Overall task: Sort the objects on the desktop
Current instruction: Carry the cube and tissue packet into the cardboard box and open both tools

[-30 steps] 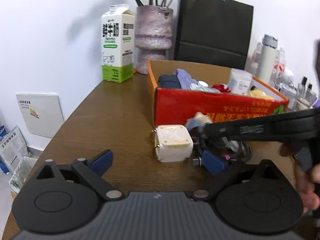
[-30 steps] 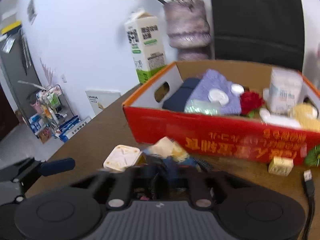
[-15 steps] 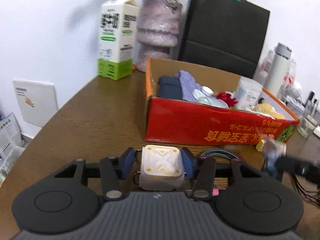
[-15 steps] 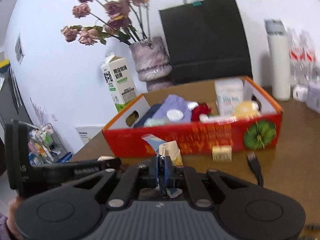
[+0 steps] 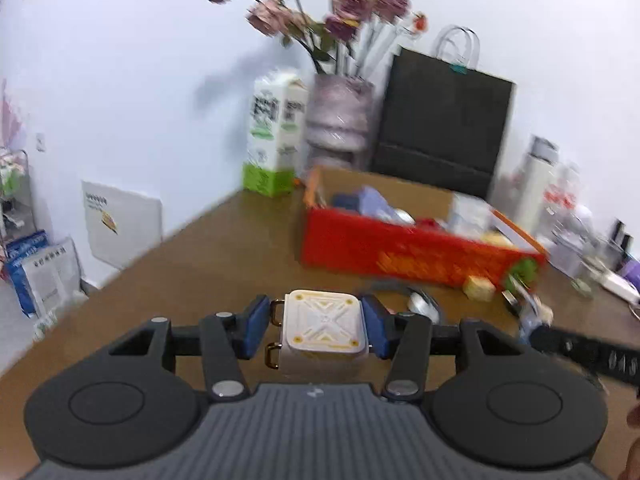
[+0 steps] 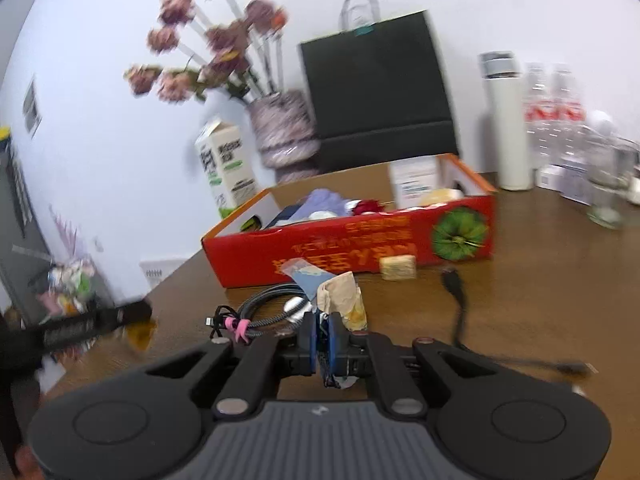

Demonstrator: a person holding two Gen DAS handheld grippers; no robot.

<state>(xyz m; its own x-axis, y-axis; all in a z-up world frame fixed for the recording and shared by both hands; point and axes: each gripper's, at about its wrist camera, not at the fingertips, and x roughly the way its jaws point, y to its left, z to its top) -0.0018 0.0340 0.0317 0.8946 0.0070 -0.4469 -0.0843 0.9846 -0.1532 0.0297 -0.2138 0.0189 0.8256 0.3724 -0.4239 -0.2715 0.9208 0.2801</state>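
My left gripper (image 5: 318, 326) is shut on a white square charger plug (image 5: 323, 325) with gold prongs and holds it above the brown table (image 5: 208, 264). My right gripper (image 6: 322, 344) is shut on a crumpled blue and tan wrapper (image 6: 340, 296) and holds it above the table, in front of the red cardboard box (image 6: 360, 244). The box holds several items, among them a purple cloth (image 6: 326, 202) and a white carton (image 6: 414, 182). The right gripper's arm shows at the right of the left wrist view (image 5: 584, 354).
A coiled braided cable (image 6: 260, 308), a small tan block (image 6: 396, 268) and a black USB cable (image 6: 456, 292) lie before the box. A milk carton (image 5: 276, 140), a flower vase (image 5: 340, 120) and a black paper bag (image 5: 444, 120) stand behind it. A white bottle (image 6: 506, 120) and glassware (image 6: 604, 184) stand at right.
My left gripper closed on the white plug and lifted it. My right gripper lifted the wrapper off the table and swung right, away from the cable pile. Both views now look higher.
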